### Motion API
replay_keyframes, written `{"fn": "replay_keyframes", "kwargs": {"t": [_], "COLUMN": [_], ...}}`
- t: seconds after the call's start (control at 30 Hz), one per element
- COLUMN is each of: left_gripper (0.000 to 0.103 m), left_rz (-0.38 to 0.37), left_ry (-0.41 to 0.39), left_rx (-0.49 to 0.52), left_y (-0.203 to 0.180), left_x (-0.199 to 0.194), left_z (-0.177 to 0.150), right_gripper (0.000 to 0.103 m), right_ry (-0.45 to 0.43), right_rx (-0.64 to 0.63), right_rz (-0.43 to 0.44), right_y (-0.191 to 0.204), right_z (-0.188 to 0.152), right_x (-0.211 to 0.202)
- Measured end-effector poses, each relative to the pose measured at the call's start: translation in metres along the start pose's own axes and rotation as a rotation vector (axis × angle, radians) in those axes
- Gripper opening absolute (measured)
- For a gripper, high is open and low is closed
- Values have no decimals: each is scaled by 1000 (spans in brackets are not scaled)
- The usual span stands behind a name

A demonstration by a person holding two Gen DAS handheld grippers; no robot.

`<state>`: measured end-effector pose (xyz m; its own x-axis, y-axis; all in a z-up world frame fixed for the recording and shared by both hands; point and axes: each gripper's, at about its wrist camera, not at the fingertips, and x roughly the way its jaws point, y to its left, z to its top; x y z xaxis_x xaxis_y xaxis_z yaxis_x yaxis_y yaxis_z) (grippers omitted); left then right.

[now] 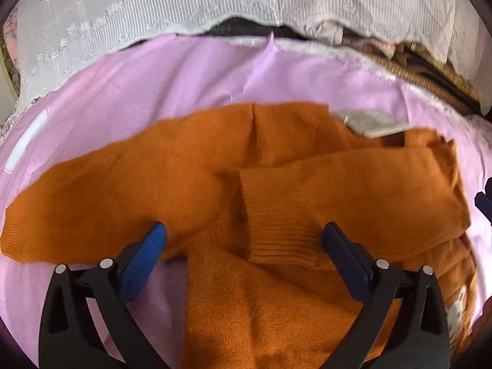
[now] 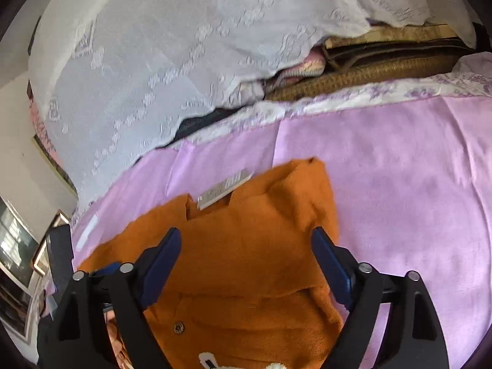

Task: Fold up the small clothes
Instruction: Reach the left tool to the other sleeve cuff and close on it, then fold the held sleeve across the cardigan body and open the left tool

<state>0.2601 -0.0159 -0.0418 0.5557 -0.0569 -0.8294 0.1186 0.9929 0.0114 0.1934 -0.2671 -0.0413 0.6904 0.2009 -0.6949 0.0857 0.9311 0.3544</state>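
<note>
An orange knit sweater [image 1: 276,203] is lying on a pink sheet [image 1: 123,92], one ribbed-cuffed sleeve folded across its body from the right, the other stretching out to the left. The left gripper [image 1: 244,235] is hovering over it with jaws spread wide, gripping nothing. The right gripper [image 2: 246,243] is likewise standing open above the sweater's collar, near a pale label [image 2: 223,189]. A white lace cloth [image 2: 153,61] is lying at the far side.

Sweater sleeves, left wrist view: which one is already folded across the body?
The sleeve on the picture's right: it lies across the orange sweater, its ribbed cuff near the middle. The other sleeve stretches out leftward onto the pink sheet.
</note>
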Motion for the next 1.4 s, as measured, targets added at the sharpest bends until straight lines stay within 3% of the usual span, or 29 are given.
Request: {"fn": "replay_keyframes", "kwargs": {"t": [0.03, 0.17, 0.3, 0.43, 0.5, 0.57, 0.63, 0.7, 0.8, 0.87, 0.93, 0.97, 1.0, 1.17, 1.27, 1.4], "left_gripper": [99, 99, 99, 99, 99, 98, 98, 98, 98, 90, 24, 10, 5, 5, 5, 5], "left_rz": [-7, 24, 35, -18, -95, -252, -401, -448, -457, -422, -363, -347, -342, -346, -312, -314], "left_ry": [4, -19, -9, 19, 42, 66, 12, -46, -65, -86, -92, -75, -61, -111, -158, -227], "left_rx": [-1, -16, -105, -328, -477, -652, -812, -880, -909, -895, -816, -796, -793, -740, -599, -401], "left_y": [1, 23, 91, 189, 233, 269, 295, 310, 322, 324, 320, 321, 320, 319, 293, 235], "left_x": [1, -27, -53, -73, -69, -53, -43, -40, -27, -25, -21, -15, -9, -24, -50, -85], "left_z": [-1, -6, -17, -43, -64, -84, -97, -96, -87, -78, -66, -63, -64, -59, -49, -36], "right_gripper": [92, 92, 92, 92, 92, 92, 92, 92, 87, 69, 28, 20, 11, 9, 9, 10], "right_ry": [45, -48, -125, -129, -108, -89, -85, -95, -92, -55, 9, 41, 67, 136, 153, 107], "right_rx": [-39, -190, -251, -296, -292, -277, -275, -272, -248, -207, -149, -117, -94, -89, -76, -107], "right_rz": [-30, -134, -67, 39, 98, 143, 163, 171, 162, 165, 161, 158, 157, 192, 296, 452], "right_y": [0, 28, 62, 107, 126, 139, 153, 162, 170, 173, 174, 175, 177, 202, 221, 243], "right_z": [-6, -12, -16, -20, -22, -26, -32, -34, -32, -23, -16, -13, -12, -23, -27, -29], "right_x": [16, -2, -32, -51, -52, -50, -50, -49, -40, -22, 4, 18, 32, 76, 76, 41]}}
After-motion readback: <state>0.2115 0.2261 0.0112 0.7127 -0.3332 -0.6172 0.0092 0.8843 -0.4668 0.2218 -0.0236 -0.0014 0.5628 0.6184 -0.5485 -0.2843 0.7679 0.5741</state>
